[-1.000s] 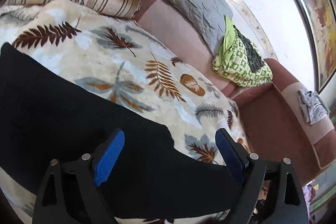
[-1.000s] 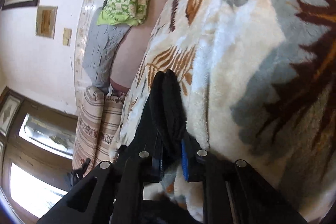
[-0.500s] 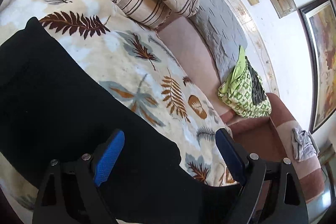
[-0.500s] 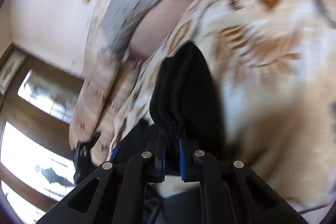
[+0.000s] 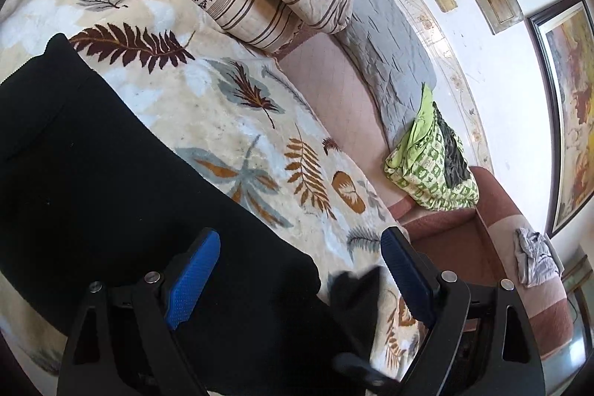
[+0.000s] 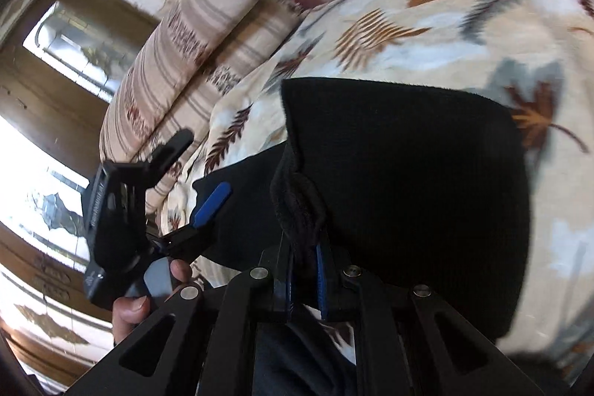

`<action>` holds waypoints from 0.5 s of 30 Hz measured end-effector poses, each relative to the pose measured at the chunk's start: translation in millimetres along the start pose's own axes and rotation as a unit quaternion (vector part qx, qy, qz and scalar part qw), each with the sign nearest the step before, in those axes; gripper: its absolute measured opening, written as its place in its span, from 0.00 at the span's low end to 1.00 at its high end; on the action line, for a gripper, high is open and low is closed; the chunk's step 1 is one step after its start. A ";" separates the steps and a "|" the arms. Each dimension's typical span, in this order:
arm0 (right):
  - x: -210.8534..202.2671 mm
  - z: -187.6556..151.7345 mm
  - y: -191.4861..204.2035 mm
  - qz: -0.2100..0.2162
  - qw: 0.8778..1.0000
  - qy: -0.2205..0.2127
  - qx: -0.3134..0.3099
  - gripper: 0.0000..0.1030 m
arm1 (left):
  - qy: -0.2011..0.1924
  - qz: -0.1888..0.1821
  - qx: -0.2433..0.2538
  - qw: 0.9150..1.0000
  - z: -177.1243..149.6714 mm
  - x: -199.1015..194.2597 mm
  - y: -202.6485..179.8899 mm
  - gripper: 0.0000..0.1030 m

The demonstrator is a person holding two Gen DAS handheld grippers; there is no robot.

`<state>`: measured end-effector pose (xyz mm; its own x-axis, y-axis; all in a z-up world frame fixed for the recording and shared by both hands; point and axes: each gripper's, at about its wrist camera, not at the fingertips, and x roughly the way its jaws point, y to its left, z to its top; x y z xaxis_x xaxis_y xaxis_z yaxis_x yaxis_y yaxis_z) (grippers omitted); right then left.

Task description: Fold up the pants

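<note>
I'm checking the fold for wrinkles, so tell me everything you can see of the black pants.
The black pants are plain, matte and look like soft knit, with no visible print. They lie spread flat on the leaf-patterned blanket. The right gripper is shut on a bunched edge, and the cloth beyond it drapes in a broad flap with a straight hem above the blanket. The left gripper hovers open over the flat part, its blue pads not pinching the cloth. Waistband and pockets can't be made out.

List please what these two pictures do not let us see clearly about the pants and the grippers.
- Left wrist view: pants cut off by left and bottom edges; full shape unknown.
- Right wrist view: gripped hem hidden between right gripper pads.
- Right wrist view: left gripper and blanket motion-blurred.
</note>
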<state>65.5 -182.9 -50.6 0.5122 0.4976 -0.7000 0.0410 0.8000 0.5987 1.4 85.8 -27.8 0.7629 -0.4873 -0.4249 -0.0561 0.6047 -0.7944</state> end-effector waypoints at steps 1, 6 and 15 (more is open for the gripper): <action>7.5 -1.3 1.3 -0.003 1.000 0.007 -0.002 0.08 | 0.000 0.001 0.000 1.000 0.1 0.1 -0.1 0.86; 32.1 -4.5 -1.4 -0.017 0.999 0.029 -0.008 0.09 | 0.000 0.000 0.002 1.000 0.1 0.3 -0.3 0.86; 35.4 -12.1 0.9 0.001 0.999 0.052 -0.008 0.17 | 0.069 -0.107 0.035 0.991 -0.4 18.5 -14.9 0.86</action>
<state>73.3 -160.5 -79.5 0.4205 0.5310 -0.7357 0.0250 0.8038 0.5944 16.1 67.5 -24.0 0.6571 -0.6875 -0.3090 0.1465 0.5186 -0.8423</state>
